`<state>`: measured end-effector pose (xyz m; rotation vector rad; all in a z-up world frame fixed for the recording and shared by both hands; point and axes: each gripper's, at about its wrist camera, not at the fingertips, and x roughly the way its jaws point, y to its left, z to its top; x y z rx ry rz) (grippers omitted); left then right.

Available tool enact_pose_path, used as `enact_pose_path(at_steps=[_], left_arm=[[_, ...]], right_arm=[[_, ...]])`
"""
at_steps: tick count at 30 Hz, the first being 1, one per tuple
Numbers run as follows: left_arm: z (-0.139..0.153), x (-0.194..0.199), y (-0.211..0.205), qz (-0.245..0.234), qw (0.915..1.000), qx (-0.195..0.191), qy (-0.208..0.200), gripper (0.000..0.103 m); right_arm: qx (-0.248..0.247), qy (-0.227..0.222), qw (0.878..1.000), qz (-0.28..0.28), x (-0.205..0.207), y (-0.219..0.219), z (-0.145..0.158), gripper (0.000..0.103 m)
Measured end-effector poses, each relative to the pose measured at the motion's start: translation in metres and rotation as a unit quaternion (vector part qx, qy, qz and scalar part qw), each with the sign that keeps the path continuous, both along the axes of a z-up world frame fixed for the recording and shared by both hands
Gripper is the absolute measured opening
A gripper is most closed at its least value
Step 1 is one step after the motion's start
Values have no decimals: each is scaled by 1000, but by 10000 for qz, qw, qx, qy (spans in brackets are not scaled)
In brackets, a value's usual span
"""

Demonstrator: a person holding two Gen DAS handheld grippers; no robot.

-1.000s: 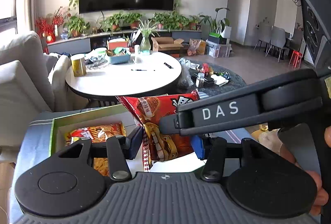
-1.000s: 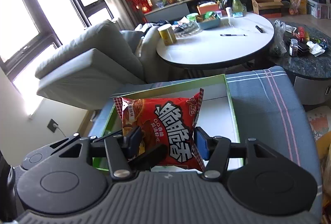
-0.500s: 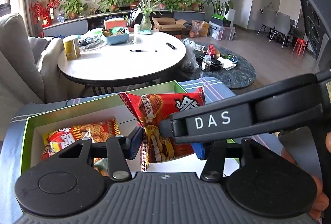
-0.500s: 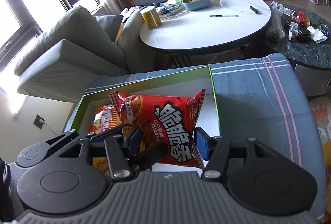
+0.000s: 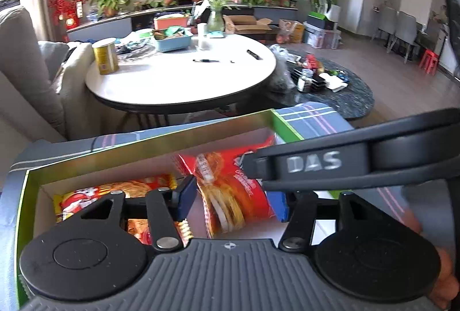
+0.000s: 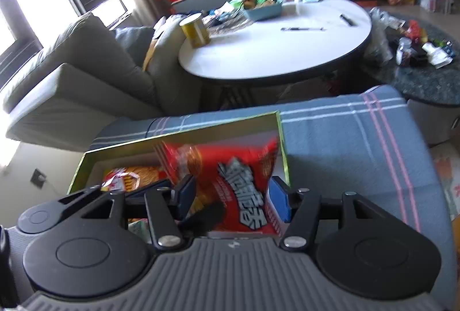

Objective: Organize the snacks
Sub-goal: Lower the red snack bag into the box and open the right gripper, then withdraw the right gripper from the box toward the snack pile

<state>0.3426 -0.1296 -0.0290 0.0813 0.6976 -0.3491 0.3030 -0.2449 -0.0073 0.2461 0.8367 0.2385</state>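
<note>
A red snack bag [image 5: 230,190] [image 6: 230,184] sits between the blue pads of both grippers, inside the right part of a green-rimmed box [image 5: 143,147] [image 6: 178,135]. My left gripper [image 5: 233,200] holds the bag from one side. My right gripper [image 6: 233,200] is shut on it, and its body crosses the left wrist view as a black bar marked DAS [image 5: 345,164]. An orange-red snack pack [image 5: 120,190] [image 6: 135,176] lies in the left part of the box.
The box rests on a grey-blue plaid cushion [image 6: 345,138]. Beyond it stands a white round table [image 5: 184,81] with a yellow can [image 5: 105,56], a blue basket and pens. A grey sofa [image 6: 72,75] is at the left, a dark low table [image 5: 330,86] at the right.
Both grippers have carried the red bag down and forward into the box. The box now fills more of both views and the bag sits below its rim.
</note>
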Motion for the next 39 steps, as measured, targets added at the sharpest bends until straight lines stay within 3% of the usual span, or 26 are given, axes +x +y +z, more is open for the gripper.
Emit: enact_pose_path(at_steps=[11,18,24,29,33,39], left_arm=[[16,-23,20,44,9999,-113,-99,55],[26,-64,34,-148,9993,-314,-142,56],[27,-117,41,-616,9969,-474,-95,63],[19,-161,37,-1316,9891,-625,215,65],[13,-188,21,-1829,9817,-489,183,72],[6,-204,-4,-2126,9767,-176,216,72]], right_arm=[[51,-163,9998,85,-23,-7,19,49],[150,-260,9994,166,-58,-16,32,51],[321,-208,9991,189,-96,-28,28,62],[408,-52,9990,151,-124,-37,18,69],[494,90,9987,-27,-144,-48,8,72],[679,107,9973,-268,-170,-63,4,73]])
